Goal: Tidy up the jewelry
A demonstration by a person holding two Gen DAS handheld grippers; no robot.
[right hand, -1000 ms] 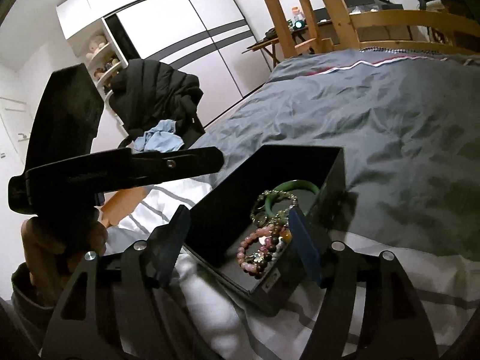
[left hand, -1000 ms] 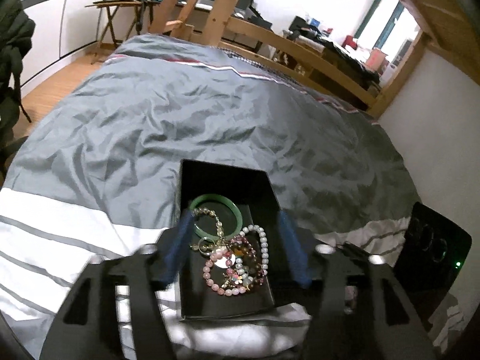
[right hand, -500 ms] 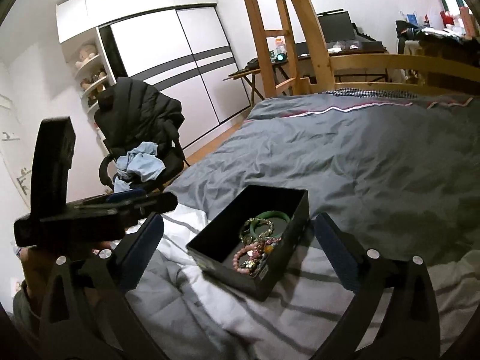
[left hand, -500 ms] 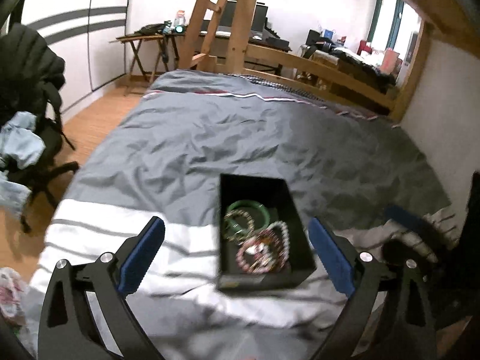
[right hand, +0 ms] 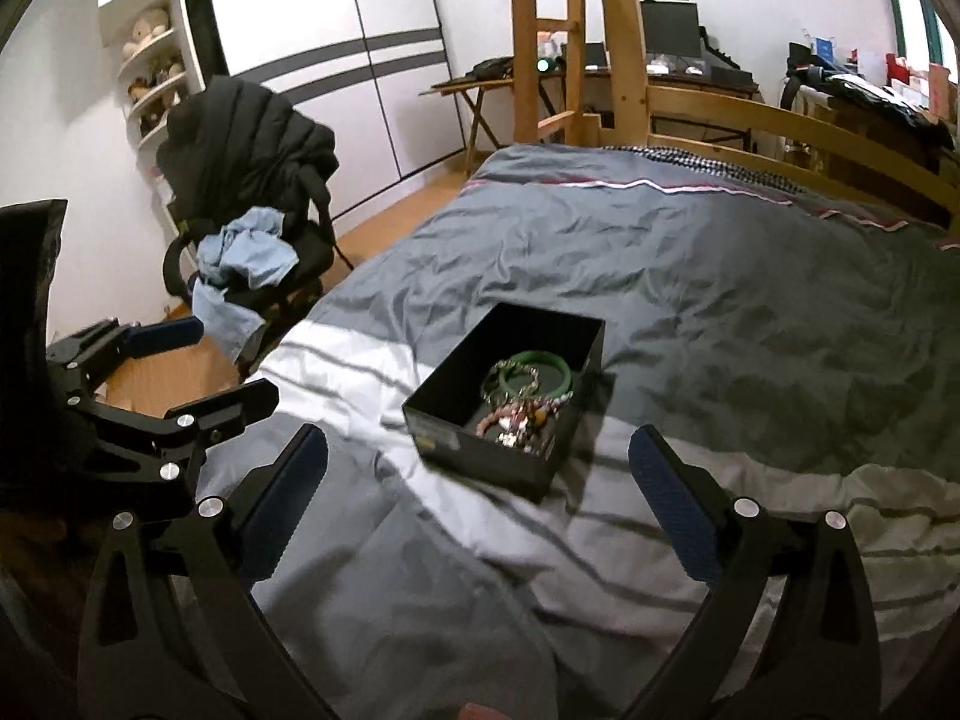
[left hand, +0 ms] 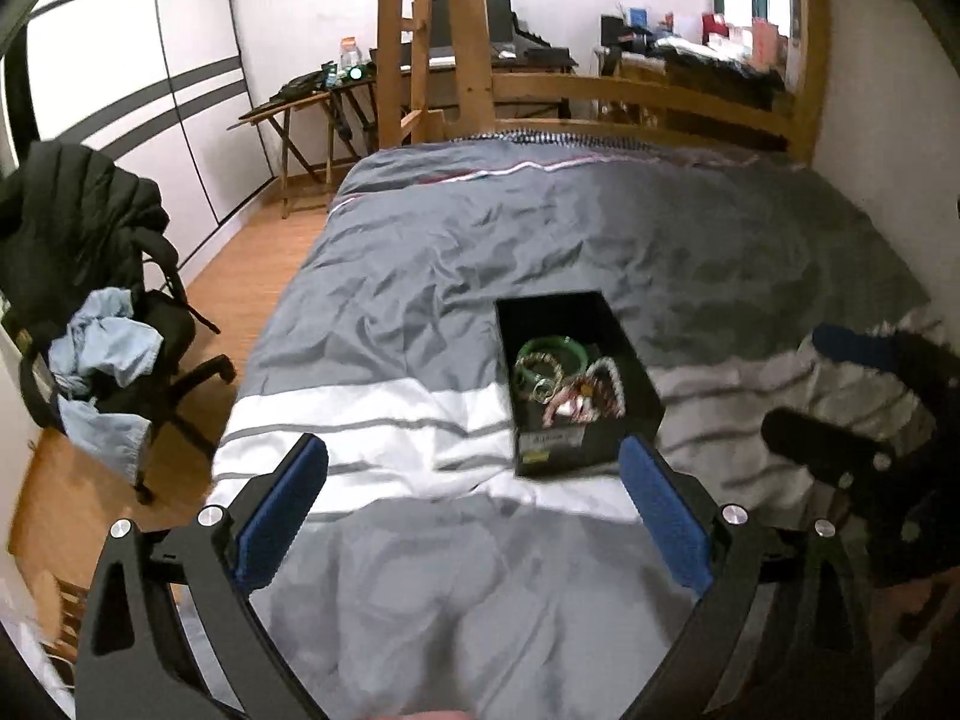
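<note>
On the bed, over its grey-and-white duvet, my black box sits open with a green bangle and beaded bracelets inside. I hold both left tongs and right tongs angled downward, spread wide, pinching nothing.

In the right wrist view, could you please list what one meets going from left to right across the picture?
Left gripper → office chair with black jacket → black jewelry box → grey duvet.
</note>
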